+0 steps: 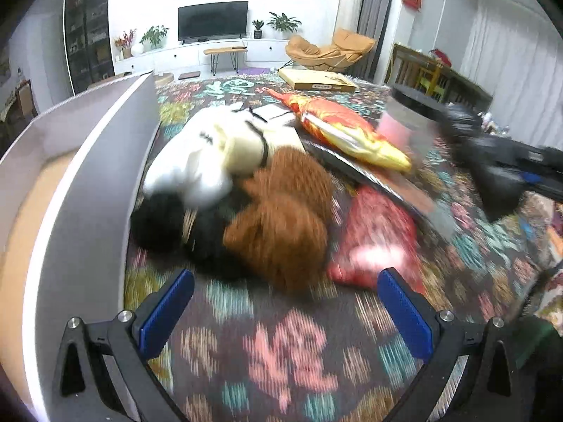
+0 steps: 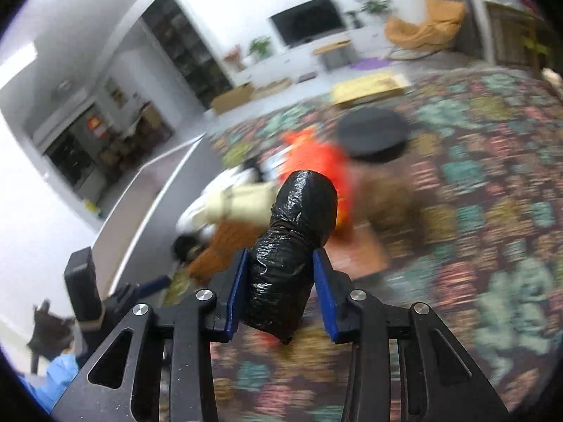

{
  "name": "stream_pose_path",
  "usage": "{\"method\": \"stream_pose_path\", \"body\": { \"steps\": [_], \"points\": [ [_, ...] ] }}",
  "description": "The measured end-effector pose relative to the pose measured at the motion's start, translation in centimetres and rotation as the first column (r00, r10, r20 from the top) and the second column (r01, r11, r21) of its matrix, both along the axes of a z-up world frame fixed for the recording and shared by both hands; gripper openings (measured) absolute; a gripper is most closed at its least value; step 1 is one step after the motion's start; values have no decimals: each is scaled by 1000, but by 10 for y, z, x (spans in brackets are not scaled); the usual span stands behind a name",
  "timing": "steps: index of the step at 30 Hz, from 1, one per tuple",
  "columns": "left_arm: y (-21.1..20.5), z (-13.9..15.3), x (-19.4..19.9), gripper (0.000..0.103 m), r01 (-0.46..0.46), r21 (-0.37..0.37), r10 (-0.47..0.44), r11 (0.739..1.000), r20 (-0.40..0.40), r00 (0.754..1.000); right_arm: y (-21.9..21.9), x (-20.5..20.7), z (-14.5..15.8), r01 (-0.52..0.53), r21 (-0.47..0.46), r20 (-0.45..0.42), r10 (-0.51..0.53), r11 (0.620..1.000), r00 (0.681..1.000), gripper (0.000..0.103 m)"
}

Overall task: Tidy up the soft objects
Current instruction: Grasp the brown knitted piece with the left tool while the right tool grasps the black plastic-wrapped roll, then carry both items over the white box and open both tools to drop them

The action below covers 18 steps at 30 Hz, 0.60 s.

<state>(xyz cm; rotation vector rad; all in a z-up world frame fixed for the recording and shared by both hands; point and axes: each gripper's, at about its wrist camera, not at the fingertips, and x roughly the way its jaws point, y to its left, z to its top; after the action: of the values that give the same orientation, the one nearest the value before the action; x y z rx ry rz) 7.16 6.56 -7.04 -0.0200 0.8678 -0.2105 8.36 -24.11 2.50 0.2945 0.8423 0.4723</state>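
My right gripper (image 2: pixel 279 288) is shut on a black plastic roll (image 2: pixel 295 239) that sticks up between its blue pads, lifted above the patterned cloth. My left gripper (image 1: pixel 285 302) stands open over bare cloth, nothing between its fingers. Just beyond it lies a pile of soft things: a brown plush (image 1: pixel 281 218), a black plush (image 1: pixel 165 221), a white and cream plush (image 1: pixel 218 151), and a red bag (image 1: pixel 376 242). An orange and yellow packet (image 1: pixel 348 130) lies further back. The right gripper's body (image 1: pixel 510 161) shows blurred at the right of the left wrist view.
A white-walled cardboard box (image 1: pixel 88 161) stands at the left of the pile. A clear jar with a black lid (image 1: pixel 411 112) stands behind the packet. A flat yellow box (image 1: pixel 316 79) lies at the far edge of the cloth (image 1: pixel 281 351).
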Motion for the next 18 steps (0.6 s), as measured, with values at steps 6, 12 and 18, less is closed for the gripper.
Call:
{"method": "stream_pose_path", "body": {
  "steps": [6, 12, 18],
  "points": [
    [-13, -26, 53, 103, -6, 119, 17, 993, -95, 995, -84, 36, -34, 182, -175, -47, -193, 967, 980, 41],
    [-7, -17, 58, 68, 10, 46, -5, 999, -107, 994, -104, 70, -77, 140, -224, -236, -192, 965, 953, 69],
    [-3, 1, 52, 51, 2, -30, -6, 1000, -131, 991, -84, 103, -86, 18, -384, -352, -164, 923, 922, 40]
  ]
}}
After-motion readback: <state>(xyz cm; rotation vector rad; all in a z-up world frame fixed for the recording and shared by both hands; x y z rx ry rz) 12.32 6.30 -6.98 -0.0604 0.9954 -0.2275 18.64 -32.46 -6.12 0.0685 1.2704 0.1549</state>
